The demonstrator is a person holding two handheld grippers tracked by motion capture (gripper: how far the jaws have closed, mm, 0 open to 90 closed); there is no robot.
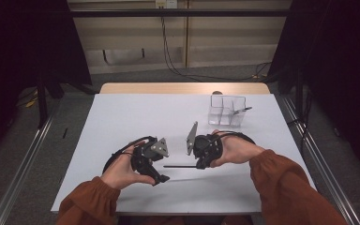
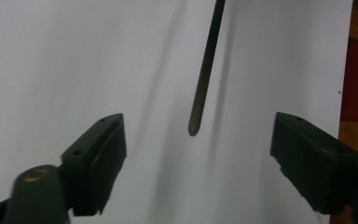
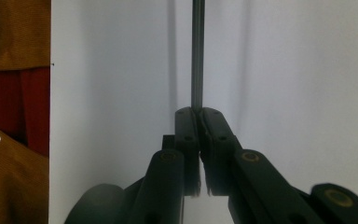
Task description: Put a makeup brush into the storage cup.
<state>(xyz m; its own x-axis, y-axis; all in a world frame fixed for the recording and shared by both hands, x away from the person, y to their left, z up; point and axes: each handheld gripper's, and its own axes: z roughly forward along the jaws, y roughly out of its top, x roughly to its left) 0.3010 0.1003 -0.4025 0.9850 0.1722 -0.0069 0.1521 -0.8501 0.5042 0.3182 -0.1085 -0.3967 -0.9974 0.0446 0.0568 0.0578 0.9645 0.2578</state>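
Over the white surface (image 1: 122, 117), the right tongs (image 1: 198, 165) pinch one end of a thin dark rod (image 1: 180, 166). Its long axis points at the left tongs (image 2: 198, 140), spread wide, its free tip between their jaws, untouched.

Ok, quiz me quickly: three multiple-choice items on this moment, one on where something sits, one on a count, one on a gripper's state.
1. Where is the clear container?
A. far right part of the table
B. near left corner
C. under the left gripper

2. How many hands hold grippers?
A. one
B. two
C. none

3. What is the right gripper doing?
A. wide open
B. shut on nothing
C. shut on a thin dark rod

Answers:
1 A, the high view shows it beyond the right hand.
2 B, left hand and right hand each grip one.
3 C, the right gripper view shows both jaws pressed on the rod.
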